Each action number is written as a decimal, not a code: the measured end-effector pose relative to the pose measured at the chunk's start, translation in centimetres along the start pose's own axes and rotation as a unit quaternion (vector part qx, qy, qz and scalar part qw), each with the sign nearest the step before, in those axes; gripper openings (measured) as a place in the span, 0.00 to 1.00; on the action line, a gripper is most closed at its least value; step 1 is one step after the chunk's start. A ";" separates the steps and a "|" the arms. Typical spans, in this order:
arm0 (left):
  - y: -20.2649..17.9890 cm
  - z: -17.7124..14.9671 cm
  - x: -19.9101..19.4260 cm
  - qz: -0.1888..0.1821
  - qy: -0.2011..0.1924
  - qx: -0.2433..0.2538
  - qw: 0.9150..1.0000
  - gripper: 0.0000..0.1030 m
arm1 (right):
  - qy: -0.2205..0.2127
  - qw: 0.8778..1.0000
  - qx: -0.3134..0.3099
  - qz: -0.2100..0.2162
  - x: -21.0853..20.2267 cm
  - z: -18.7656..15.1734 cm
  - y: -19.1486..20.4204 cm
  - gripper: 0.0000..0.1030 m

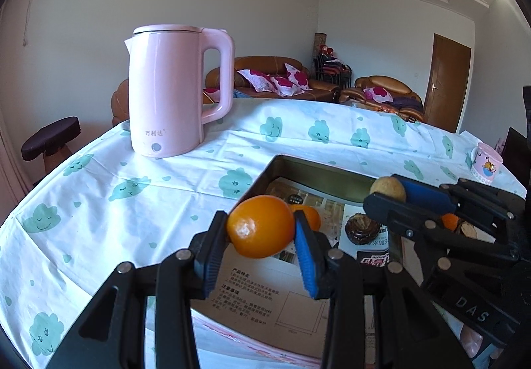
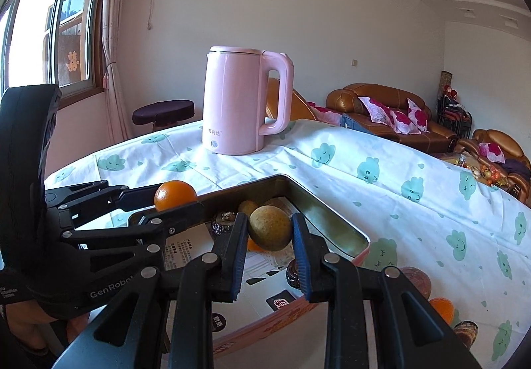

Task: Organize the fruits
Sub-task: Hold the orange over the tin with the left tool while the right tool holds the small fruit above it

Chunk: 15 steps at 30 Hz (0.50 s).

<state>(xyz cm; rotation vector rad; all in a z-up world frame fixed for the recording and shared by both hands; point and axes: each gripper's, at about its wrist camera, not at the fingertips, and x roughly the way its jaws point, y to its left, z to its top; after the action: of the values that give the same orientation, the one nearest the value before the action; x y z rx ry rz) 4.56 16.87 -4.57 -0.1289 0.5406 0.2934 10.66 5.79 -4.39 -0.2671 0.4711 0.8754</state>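
Note:
My left gripper [image 1: 261, 223] is shut on an orange [image 1: 262, 228], held just above the near left corner of a metal tin tray [image 1: 265, 174]. From the right wrist view that same orange [image 2: 175, 194] sits in the left gripper [image 2: 176, 199] over the tray's left rim. My right gripper [image 2: 269, 223] is shut on a round tan-brown fruit [image 2: 270, 229] above the tray [image 2: 335, 216]; the left wrist view shows this fruit [image 1: 388, 189] too. Inside the tray lie printed leaflets, a dark brown fruit [image 1: 361, 229], another orange [image 1: 312, 216] and a tan fruit [image 2: 248, 205].
A pink kettle [image 1: 169, 93] stands on the cloud-print tablecloth behind the tray. A patterned mug [image 1: 484, 163] is at the far right. Beside the tray's right end lie a brown fruit [image 2: 416, 279], an orange [image 2: 441, 309] and a dark fruit [image 2: 464, 332].

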 end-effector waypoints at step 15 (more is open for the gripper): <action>-0.2 0.0 1.8 -0.014 0.050 0.003 0.999 0.40 | 0.059 0.998 0.007 0.008 2.6 -1.0 -0.1 0.28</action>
<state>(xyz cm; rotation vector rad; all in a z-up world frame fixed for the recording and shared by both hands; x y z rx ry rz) 6.07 17.09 -5.53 -0.1459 0.6386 0.2579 11.88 7.12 -6.56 -0.3044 0.5899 0.8757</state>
